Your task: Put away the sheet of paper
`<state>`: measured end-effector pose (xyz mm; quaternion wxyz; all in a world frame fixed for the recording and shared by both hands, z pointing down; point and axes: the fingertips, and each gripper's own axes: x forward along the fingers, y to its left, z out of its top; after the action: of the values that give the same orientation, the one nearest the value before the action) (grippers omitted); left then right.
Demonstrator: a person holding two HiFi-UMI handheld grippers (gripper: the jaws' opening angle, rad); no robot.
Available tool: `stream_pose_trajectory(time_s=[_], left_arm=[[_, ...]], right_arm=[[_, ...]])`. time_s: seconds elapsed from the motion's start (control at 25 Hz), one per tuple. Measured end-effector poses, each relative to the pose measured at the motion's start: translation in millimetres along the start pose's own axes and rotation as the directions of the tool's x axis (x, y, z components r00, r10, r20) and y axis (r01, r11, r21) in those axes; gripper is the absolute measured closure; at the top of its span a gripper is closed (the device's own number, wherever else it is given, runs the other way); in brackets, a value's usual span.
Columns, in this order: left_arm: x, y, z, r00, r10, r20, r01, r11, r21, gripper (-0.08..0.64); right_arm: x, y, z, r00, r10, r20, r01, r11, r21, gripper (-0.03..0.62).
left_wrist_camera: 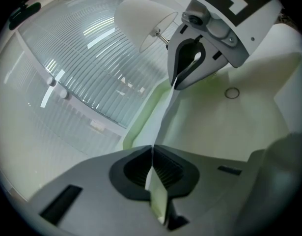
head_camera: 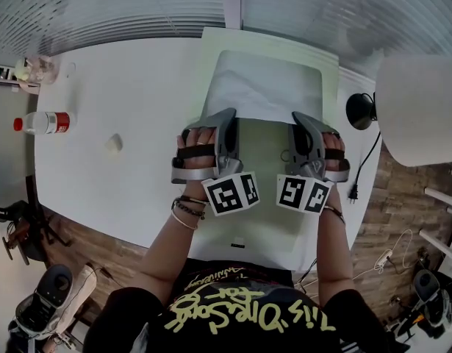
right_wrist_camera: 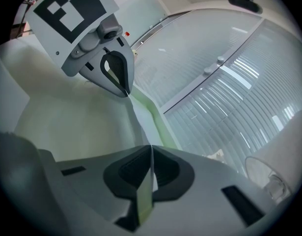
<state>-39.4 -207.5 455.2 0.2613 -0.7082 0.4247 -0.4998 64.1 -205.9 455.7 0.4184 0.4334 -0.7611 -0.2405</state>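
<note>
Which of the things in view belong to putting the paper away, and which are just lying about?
In the job: sheet of paper, left tongs and right tongs both shut on it, pale green folder underneath.
Lying about: red-labelled bottle, desk lamp, power plug.

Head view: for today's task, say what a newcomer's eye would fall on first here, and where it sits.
First come the two hand-held tools at the centre: the left claw and right claw are both shut on the near edge of the white sheet of paper, over a pale green pad on the white table. Next come the big white lampshade at the right edge and a red-labelled bottle at the left.
</note>
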Motion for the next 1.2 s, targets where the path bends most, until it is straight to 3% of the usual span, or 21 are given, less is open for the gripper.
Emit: stream_pose_trajectory(time_s=[0.64,1.08,1.16,1.2], left_arm=[[2.7,2.1,-1.1,0.999,-0.024,-0.028,0.023,0.999,-0.033,0.549],[3.8,-1.4,-2.2,0.999,-0.034,-0.035,0.034,0.999,-0.007,0.548],[2.4,-3.8,-2.0,0.998,-0.047,-0.038,0.047,0.999,-0.008,0.528],[2.2,-5.3,-1.5,0.998,-0.055,-0.038,0.055,0.998,-0.006,0.506]], right_arm=[[3.9,-1.6,0.7,1.000,0.001,-0.005,-0.001,1.000,-0.008,0.584],[3.5,-0.7,-4.1,1.000,0.020,-0.022,-0.019,0.997,0.068,0.581],[2.3,2.3,-3.9,0.999,0.041,-0.026,-0.039,0.996,0.076,0.558],[2.0,3.6,-3.7,0.998,0.052,-0.026,-0.050,0.995,0.082,0.513]])
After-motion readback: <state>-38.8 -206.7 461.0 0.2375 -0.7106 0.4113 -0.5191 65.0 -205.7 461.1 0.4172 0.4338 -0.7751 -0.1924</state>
